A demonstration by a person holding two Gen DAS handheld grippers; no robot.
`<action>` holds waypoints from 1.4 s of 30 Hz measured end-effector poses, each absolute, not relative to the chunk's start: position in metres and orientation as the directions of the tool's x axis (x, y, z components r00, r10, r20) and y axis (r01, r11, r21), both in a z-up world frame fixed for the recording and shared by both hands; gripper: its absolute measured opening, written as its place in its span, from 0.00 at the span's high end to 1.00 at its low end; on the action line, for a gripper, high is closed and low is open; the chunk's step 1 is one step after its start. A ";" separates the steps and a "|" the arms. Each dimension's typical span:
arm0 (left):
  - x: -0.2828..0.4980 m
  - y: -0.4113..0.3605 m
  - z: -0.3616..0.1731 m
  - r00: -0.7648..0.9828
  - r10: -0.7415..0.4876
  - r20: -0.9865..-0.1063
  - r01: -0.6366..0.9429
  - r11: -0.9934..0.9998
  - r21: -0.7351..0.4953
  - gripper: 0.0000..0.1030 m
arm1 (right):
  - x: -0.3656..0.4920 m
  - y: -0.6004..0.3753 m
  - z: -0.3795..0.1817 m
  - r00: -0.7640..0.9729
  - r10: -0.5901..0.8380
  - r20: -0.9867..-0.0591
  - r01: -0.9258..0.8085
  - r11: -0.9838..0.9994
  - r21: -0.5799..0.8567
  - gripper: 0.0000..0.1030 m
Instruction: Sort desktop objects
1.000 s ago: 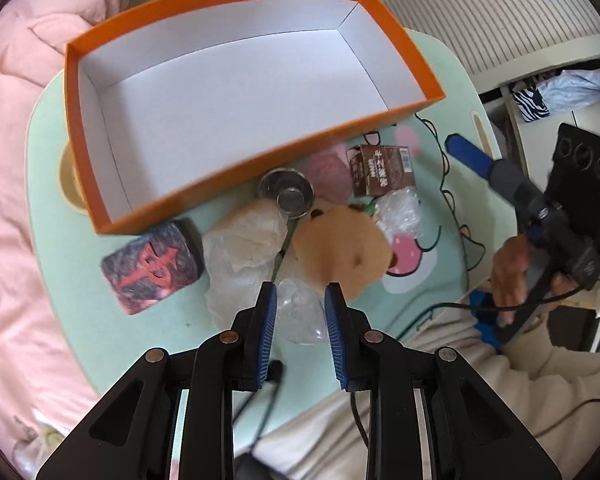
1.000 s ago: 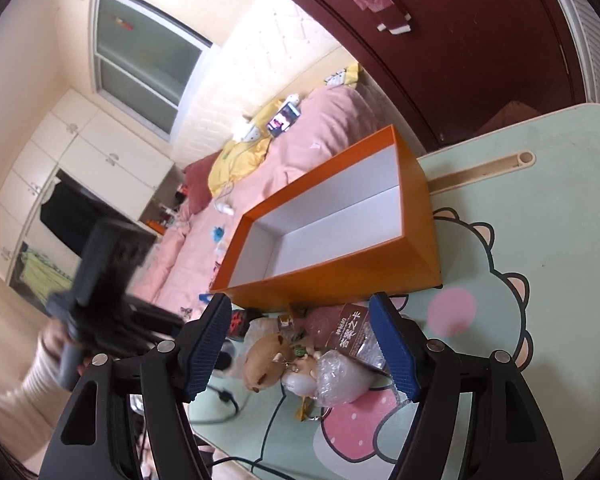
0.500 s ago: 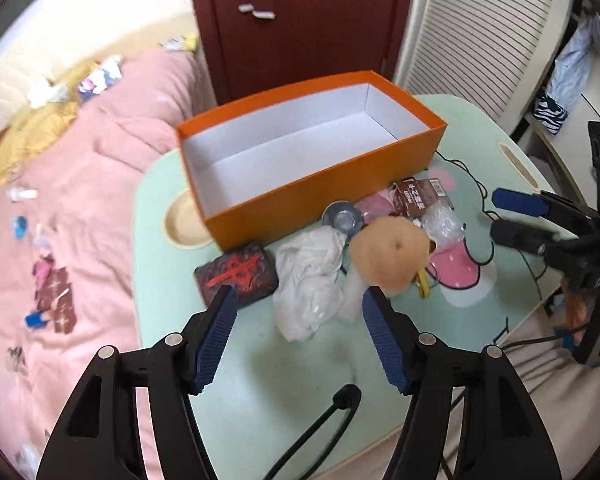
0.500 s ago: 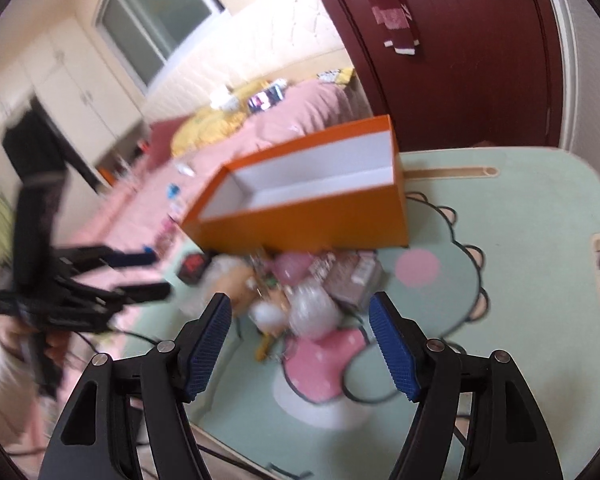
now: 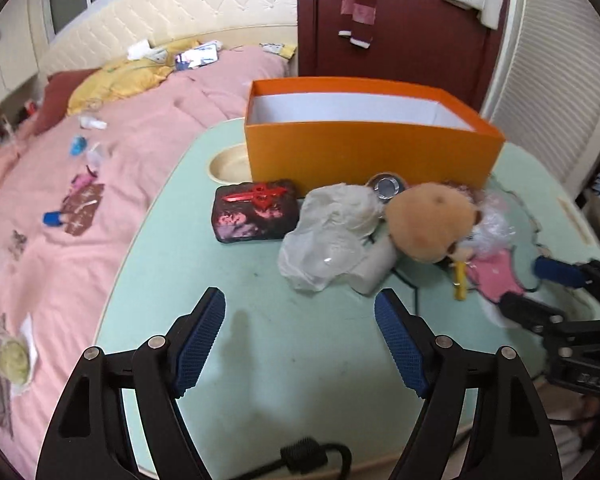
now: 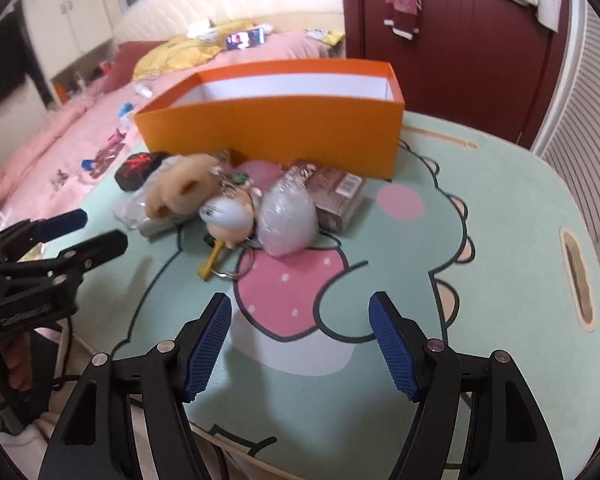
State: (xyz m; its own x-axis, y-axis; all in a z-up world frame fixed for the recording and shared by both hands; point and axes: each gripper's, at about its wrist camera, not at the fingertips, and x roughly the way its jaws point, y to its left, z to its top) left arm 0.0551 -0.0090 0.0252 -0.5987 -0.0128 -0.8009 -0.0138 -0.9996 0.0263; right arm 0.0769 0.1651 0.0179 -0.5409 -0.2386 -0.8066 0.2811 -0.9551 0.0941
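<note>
The orange box [image 5: 372, 148] is open on top. Toys and bags [image 5: 380, 228] crowd its near wall. Nearer than those, the green table [image 5: 259, 340] lies bare.

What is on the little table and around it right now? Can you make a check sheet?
Surface: green cartoon table, crowded in the middle.
Job's things: orange box at the back, nothing seen inside; in front, black and red pouch, white crumpled bag, tan plush toy, brown packet, keychain figure.
Clutter: small items on the pink bed.
Grippers: left gripper and right gripper both open, holding nothing.
Cables: black cable at the near edge.
Surroundings: dark red door.
</note>
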 end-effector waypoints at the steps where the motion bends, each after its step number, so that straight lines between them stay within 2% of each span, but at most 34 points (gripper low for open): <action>1: 0.054 -0.009 0.022 -0.593 -0.019 -0.805 -0.009 -1.000 0.030 0.25 | 0.077 0.165 0.018 -0.544 -0.231 -0.807 0.278 -0.957 0.087 0.30; 2: 0.055 -0.009 0.019 -0.593 -0.015 -0.805 -0.004 -1.000 0.022 0.22 | 0.078 0.165 0.017 -0.544 -0.226 -0.808 0.280 -0.957 0.078 0.24; 3: 0.055 -0.010 0.016 -0.594 -0.010 -0.804 0.000 -1.000 0.013 0.15 | 0.078 0.163 0.015 -0.543 -0.216 -0.812 0.285 -0.956 0.063 0.18; 4: 0.055 -0.010 0.012 -0.595 -0.006 -0.804 0.004 -1.000 0.004 0.08 | 0.078 0.159 0.013 -0.539 -0.201 -0.818 0.291 -0.956 0.043 0.07; 5: 0.054 -0.012 0.009 -0.598 0.000 -0.802 0.007 -1.000 -0.004 0.04 | 0.078 0.156 0.011 -0.535 -0.187 -0.824 0.295 -0.955 0.025 0.00; 6: 0.052 -0.014 0.007 -0.603 0.006 -0.798 0.006 -1.000 -0.013 0.00 | 0.077 0.154 0.010 -0.534 -0.179 -0.827 0.299 -0.954 0.014 0.00; 9: 0.050 -0.019 0.002 -0.634 0.014 -0.773 0.000 -1.000 -0.018 0.00 | 0.075 0.156 0.010 -0.532 -0.185 -0.826 0.304 -0.953 0.018 0.00; 42: 0.059 -0.023 0.006 -0.639 0.013 -0.769 0.004 -1.000 -0.020 0.00 | 0.074 0.150 0.006 -0.538 -0.192 -0.821 0.318 -0.948 0.014 0.00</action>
